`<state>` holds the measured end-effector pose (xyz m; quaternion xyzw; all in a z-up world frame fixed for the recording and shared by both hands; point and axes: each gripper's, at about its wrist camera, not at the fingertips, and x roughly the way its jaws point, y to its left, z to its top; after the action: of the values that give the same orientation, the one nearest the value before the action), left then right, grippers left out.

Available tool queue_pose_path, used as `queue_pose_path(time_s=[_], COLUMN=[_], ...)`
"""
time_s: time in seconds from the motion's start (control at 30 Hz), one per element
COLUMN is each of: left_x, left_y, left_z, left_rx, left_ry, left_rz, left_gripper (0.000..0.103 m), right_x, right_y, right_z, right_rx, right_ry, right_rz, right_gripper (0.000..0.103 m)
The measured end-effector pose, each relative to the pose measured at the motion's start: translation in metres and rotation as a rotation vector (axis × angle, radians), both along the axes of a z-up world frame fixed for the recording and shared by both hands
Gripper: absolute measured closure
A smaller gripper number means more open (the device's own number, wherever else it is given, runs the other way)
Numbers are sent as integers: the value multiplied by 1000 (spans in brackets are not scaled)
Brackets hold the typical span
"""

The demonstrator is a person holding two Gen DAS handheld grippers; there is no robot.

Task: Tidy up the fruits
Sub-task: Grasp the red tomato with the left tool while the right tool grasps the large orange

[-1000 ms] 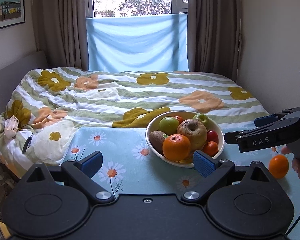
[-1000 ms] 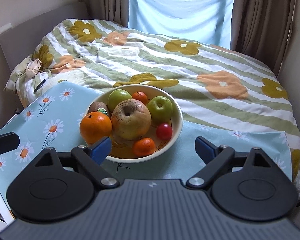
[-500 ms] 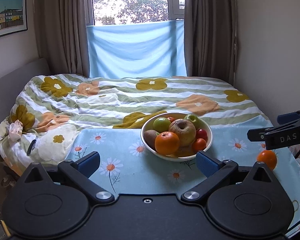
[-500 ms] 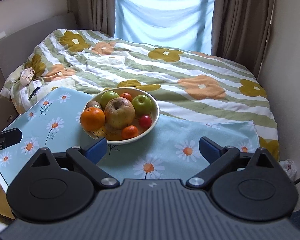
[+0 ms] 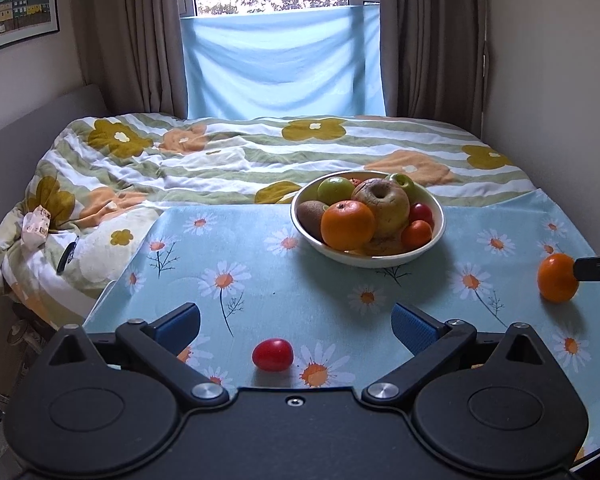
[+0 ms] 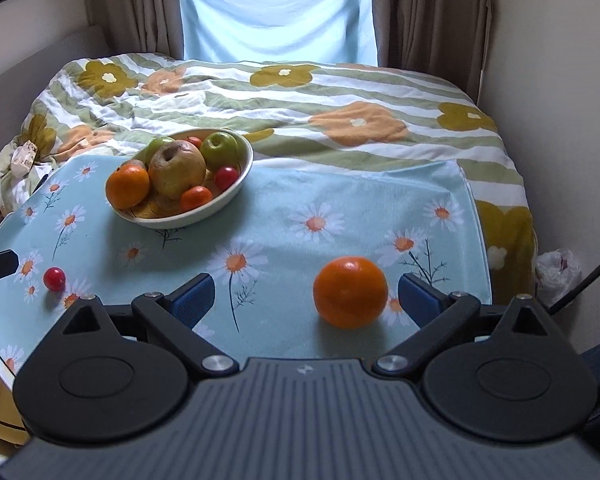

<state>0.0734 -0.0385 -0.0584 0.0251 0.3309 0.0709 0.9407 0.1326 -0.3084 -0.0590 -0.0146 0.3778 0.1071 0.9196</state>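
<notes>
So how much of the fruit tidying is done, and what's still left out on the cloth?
Mostly done: the bowl already holds apples, a kiwi, oranges and small red fruits. In hand: nothing yet. The left gripper stands open around the red tomato, and the right gripper stands open around the loose orange, neither gripping. Left: both probably still need to go into the bowl.

Bench cloth (image 5: 260, 280): pale blue, white-orange daisies. Bowl (image 5: 380, 258): cream. Loose orange (image 6: 350, 291): bright orange. Small tomato (image 5: 273, 354): red. Bedspread (image 5: 220, 152): green-white stripes, mustard and peach flowers.
</notes>
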Motion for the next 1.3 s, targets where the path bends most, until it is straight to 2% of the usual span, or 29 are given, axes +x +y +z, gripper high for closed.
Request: queue_pose_path(time_s=[0.2,0.5,0.67,0.73,0.93,0.97,1.3], left_x=[10,36,45,47,51,51,47], left_y=[13,33,39,41,43,43,43], left_z=[-22,-55,-65,-68,-73,-74,-75], left_rx=[-42,-115,-138,-147,-151,-153,-146], left_ry=[46,131,157,165,197,201,196], left_rz=[40,85,97,102,102,104,88], left_gripper=[1,17,35,38,57,63,64], right_x=[10,28,36,39,44,45,54], right_y=[-13,-24,-23,-21,-19,-19,-16], right_z=[-23,-45,-51,-53,-56,-57,-64], right_rx=[10,28,25,27,29,29,3], right_ry=[26,49,63,66,78,79,86], right_rz=[-34,-75,-80,-81,-89,-91,-107], right_gripper=[0,0,0,0,0,0,0])
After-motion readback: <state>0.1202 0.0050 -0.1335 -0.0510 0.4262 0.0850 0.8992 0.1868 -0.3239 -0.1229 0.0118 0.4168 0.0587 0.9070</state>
